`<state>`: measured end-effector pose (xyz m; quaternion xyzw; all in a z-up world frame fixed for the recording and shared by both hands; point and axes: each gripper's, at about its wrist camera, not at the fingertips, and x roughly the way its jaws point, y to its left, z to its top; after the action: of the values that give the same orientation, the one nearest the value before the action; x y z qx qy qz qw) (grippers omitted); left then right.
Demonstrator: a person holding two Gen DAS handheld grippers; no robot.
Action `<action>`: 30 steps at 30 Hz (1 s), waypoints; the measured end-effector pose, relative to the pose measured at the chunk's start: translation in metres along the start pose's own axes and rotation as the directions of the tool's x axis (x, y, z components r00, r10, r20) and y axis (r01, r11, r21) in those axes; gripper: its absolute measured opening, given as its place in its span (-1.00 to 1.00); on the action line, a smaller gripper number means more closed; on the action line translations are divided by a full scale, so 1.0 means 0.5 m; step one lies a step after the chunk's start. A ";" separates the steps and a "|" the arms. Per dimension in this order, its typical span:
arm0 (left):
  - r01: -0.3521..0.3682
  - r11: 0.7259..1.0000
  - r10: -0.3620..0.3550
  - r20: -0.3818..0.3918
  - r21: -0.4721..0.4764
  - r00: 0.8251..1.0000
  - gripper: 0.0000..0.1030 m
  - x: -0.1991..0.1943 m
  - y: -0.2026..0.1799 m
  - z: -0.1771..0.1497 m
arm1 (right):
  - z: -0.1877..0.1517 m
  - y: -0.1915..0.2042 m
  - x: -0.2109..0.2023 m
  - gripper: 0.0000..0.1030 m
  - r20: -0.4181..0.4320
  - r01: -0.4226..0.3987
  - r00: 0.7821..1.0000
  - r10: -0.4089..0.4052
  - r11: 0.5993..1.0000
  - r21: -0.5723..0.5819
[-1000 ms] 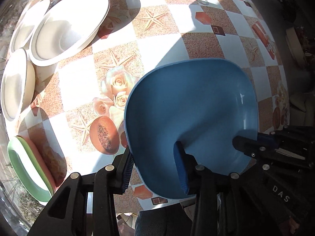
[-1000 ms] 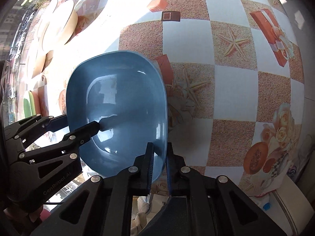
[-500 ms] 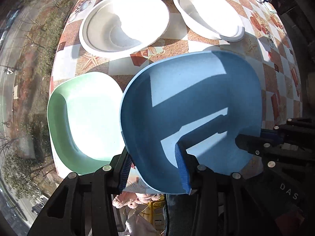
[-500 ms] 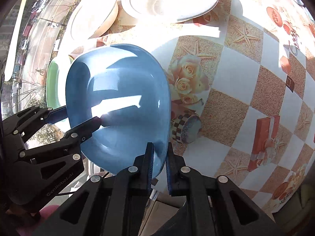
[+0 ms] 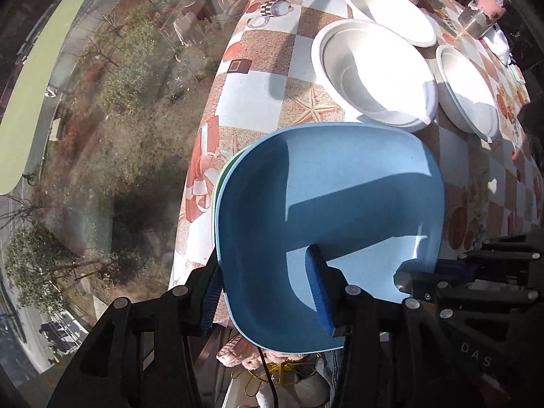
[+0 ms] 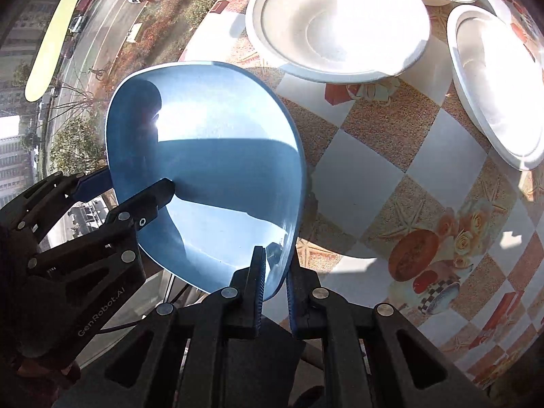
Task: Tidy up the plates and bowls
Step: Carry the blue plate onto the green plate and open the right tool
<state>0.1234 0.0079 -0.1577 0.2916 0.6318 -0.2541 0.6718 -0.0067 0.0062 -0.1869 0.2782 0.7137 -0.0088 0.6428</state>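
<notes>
Peeking beneath the blue plate (image 5: 340,204), a green rim (image 5: 222,173) shows only left-wrist.

You work at a bench (image 5: 251,102) under a checked cloth of starfish and roses, in hard sunlight; beyond its edge a window overlooks trees (image 5: 34,265) and a street (image 6: 102,0).

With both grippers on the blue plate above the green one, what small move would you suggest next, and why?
Probably lower the blue plate straight down. Both the left gripper and the right gripper clamp its rim, and only a thin green plate edge peeks out along its left side, so it looks nearly aligned. Release after it seats.
</notes>
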 end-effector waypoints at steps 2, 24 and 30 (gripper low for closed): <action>-0.019 1.000 0.019 0.006 0.000 1.000 -0.02 0.001 0.014 -0.011 | 0.001 -0.004 0.015 -0.73 -0.021 -0.032 0.999 0.033 0.999 0.028; 0.006 1.000 -0.007 0.049 0.018 0.999 0.57 0.010 0.049 0.066 | -0.083 -0.273 -0.112 0.53 0.046 -0.049 0.998 0.035 0.934 0.354; -0.005 0.998 0.000 0.084 0.066 0.996 0.57 -0.006 0.017 0.109 | -0.102 -0.334 -0.140 0.53 0.086 -0.075 0.995 0.043 0.903 0.423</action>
<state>0.1675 -0.0250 -0.1525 0.3036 0.5938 -0.2862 0.6880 -0.1202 -0.1428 -0.1710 0.4327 0.6615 -0.1551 0.5926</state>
